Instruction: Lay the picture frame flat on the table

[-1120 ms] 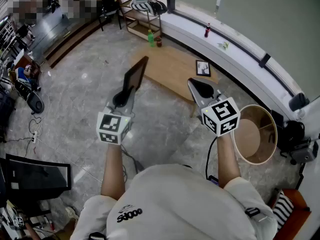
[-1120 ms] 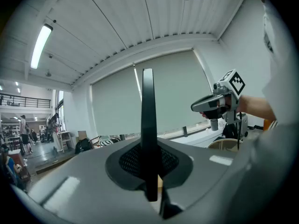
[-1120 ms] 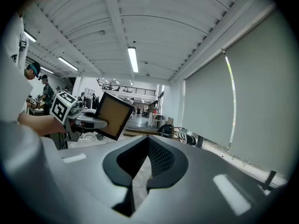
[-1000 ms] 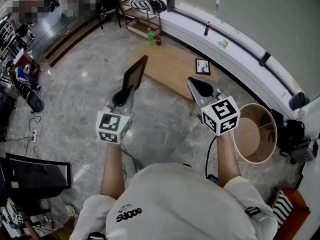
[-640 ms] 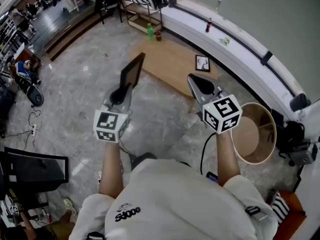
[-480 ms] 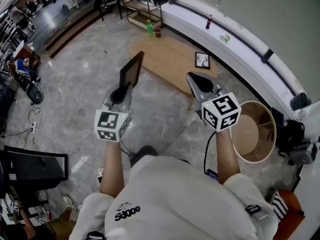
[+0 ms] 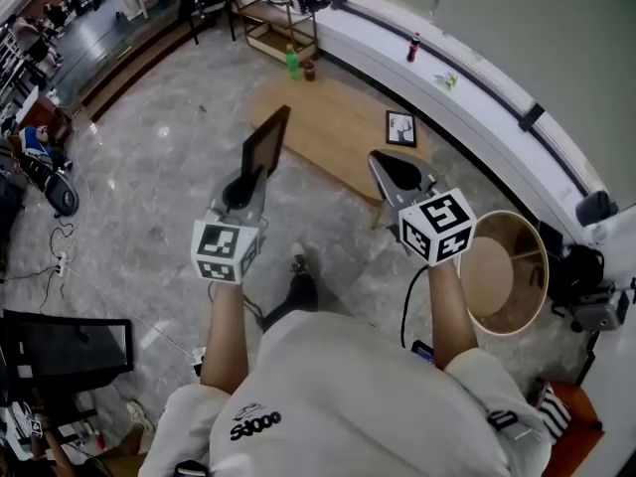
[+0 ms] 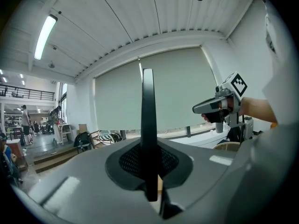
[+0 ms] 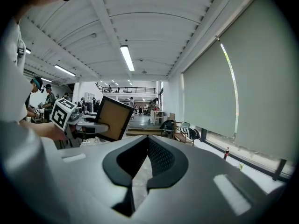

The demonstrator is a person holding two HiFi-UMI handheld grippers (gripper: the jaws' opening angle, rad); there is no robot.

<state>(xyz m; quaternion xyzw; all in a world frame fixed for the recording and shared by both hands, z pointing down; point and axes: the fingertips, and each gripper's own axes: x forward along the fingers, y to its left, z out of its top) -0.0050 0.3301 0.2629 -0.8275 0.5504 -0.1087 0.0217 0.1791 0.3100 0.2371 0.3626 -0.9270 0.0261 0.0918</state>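
A black picture frame (image 7: 266, 145) stands upright above the floor, short of the low wooden table (image 7: 328, 117), with my left gripper (image 7: 247, 180) shut on its lower edge. The left gripper view shows the frame (image 8: 148, 120) edge-on between the pads. Its brown backing (image 9: 113, 118) shows in the right gripper view. My right gripper (image 7: 391, 168) is shut and holds nothing; it hangs near the table's near right corner, level with the left one.
A small framed picture (image 7: 400, 128) lies flat at the table's far right. A green bottle (image 7: 291, 64) stands on the floor beyond the table. A round wooden basket (image 7: 507, 266) is at my right, and a long white ledge (image 7: 477, 102) with a red bottle (image 7: 412, 46) runs behind.
The person has stepped toward the table and a shoe now shows below the grippers. Both grippers keep their pose, and the frame stays in the left one.
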